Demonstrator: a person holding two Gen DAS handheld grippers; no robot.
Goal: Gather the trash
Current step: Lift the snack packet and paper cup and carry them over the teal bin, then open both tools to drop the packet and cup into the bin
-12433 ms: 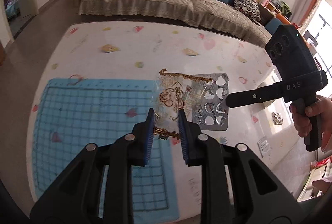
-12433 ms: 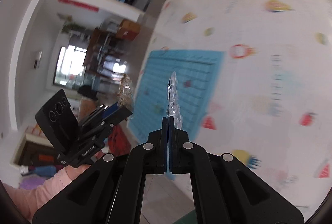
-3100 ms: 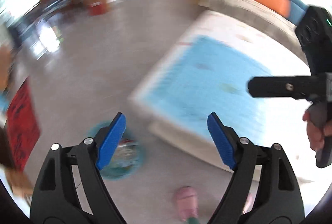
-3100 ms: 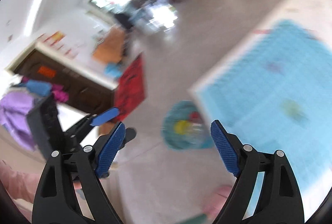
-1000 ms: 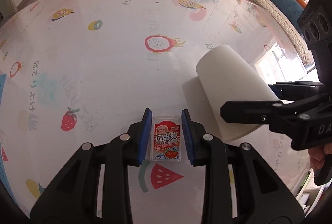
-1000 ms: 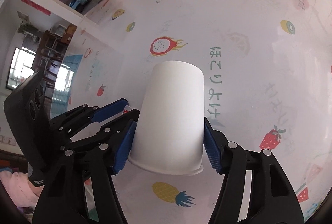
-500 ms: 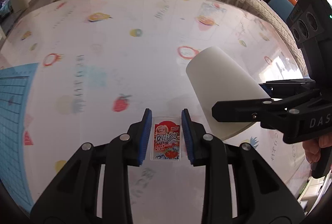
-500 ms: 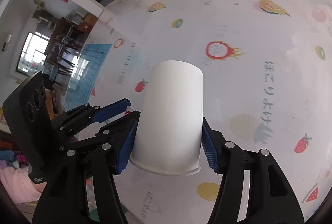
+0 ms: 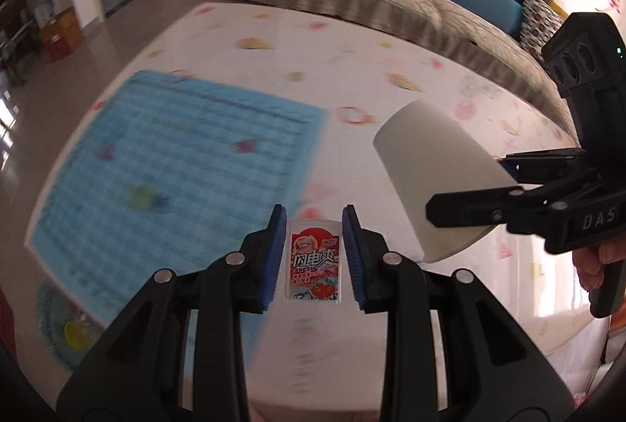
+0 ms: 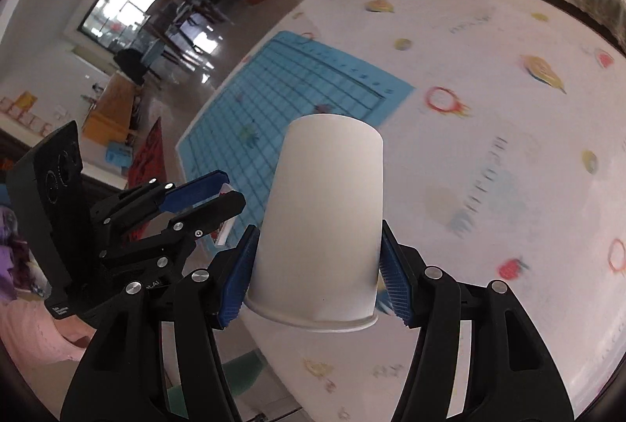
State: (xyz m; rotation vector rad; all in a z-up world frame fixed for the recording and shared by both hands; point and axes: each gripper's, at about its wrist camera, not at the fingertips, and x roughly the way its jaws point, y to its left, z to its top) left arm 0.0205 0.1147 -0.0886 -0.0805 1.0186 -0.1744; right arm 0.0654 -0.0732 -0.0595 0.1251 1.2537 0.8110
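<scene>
Item one: small mint box (image 9: 315, 261) with a red label, clamped flat between the jaws of my left gripper (image 9: 315, 257), long axis running straight out along the fingers, carried above the near edge of the surface (image 9: 411, 42). Item two: white paper cup (image 10: 321, 226), pinched across its body near the rim by my right gripper (image 10: 317, 281), closed base pointing away. Destination: teal bin (image 9: 58, 320) on the floor, near left below the blue mat (image 9: 176, 148); left hand nearer, I judge.

**Fruit-print tabletop with a blue mat**

The tabletop (image 9: 391, 42) wears a white cover printed with small fruit pictures. A blue gridded mat (image 9: 176, 148) lies flat on it, reaching its near-left edge. A grey floor (image 9: 98, 42) surrounds it.
</scene>
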